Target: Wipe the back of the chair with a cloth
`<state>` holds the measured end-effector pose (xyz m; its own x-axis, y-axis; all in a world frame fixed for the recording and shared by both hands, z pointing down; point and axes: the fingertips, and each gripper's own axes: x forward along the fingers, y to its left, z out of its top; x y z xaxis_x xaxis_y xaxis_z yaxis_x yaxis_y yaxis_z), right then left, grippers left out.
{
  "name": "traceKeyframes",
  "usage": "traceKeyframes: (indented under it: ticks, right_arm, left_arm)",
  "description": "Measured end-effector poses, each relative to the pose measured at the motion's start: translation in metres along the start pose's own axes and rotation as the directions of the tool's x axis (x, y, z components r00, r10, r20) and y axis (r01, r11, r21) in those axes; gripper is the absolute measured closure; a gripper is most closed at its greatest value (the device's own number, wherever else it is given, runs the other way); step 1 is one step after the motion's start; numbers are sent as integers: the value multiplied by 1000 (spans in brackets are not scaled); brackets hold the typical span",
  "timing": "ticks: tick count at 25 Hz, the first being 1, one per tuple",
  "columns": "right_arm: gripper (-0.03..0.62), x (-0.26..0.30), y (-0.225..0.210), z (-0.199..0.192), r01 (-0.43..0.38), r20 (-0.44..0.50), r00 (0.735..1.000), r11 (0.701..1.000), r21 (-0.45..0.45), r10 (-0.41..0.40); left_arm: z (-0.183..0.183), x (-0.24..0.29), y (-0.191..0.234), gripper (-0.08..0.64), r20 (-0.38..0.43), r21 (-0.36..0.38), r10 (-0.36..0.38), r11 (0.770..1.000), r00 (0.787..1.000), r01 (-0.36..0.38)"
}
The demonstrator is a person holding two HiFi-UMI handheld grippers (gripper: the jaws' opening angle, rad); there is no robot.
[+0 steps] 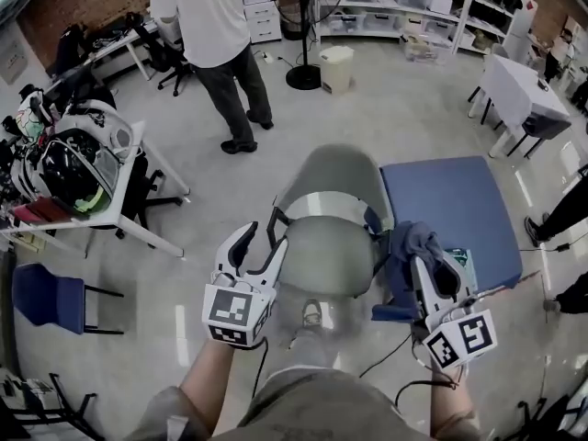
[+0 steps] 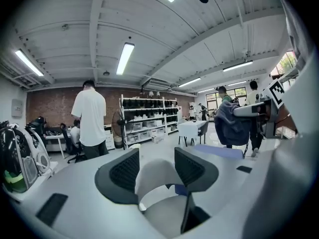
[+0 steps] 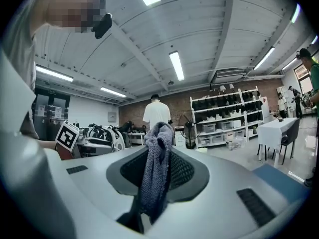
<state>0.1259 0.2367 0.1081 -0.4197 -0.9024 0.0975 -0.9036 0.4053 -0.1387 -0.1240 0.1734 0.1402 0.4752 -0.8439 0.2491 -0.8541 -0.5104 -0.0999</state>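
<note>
The grey chair [image 1: 333, 246] stands just in front of me, its curved back [image 1: 335, 177] on the far side of the seat. My left gripper [image 1: 260, 232] hovers at the seat's left edge by the armrest, open with nothing held. In the left gripper view its jaws [image 2: 157, 166] stand apart and frame the pale chair back [image 2: 149, 183]. My right gripper [image 1: 432, 269] is at the chair's right side, shut on a blue-grey cloth [image 1: 413, 246]. In the right gripper view the cloth [image 3: 157, 173] hangs bunched between the pads and hides what lies ahead.
A blue table [image 1: 450, 209] touches the chair's right side. A person [image 1: 216, 44] stands beyond the chair. A white table [image 1: 73, 163] with helmets is at left, a blue chair [image 1: 46, 297] below it. A fan [image 1: 303, 26] and bin [image 1: 335, 67] stand farther back.
</note>
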Motion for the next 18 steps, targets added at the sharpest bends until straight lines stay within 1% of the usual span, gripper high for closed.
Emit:
traceKeyframes:
  ticks: [5, 9, 14, 18]
  right_arm:
    - [489, 66, -21, -9, -3, -44, 999, 1000, 2, 3]
    - [489, 123, -35, -23, -6, -71, 997, 1000, 5, 6]
    - [489, 183, -57, -43, 2, -78, 997, 1000, 21, 0]
    - [491, 222, -67, -61, -16, -85, 996, 999, 31, 19]
  left_arm:
    - [-17, 52, 33, 330, -67, -4, -12, 1000, 998, 12]
    - [-39, 91, 60, 330, -120, -16, -26, 1000, 992, 24]
    - [-75, 136, 80, 321, -203, -30, -52, 998, 978, 47]
    - [-105, 167, 93, 321, -262, -32, -69, 998, 963, 63]
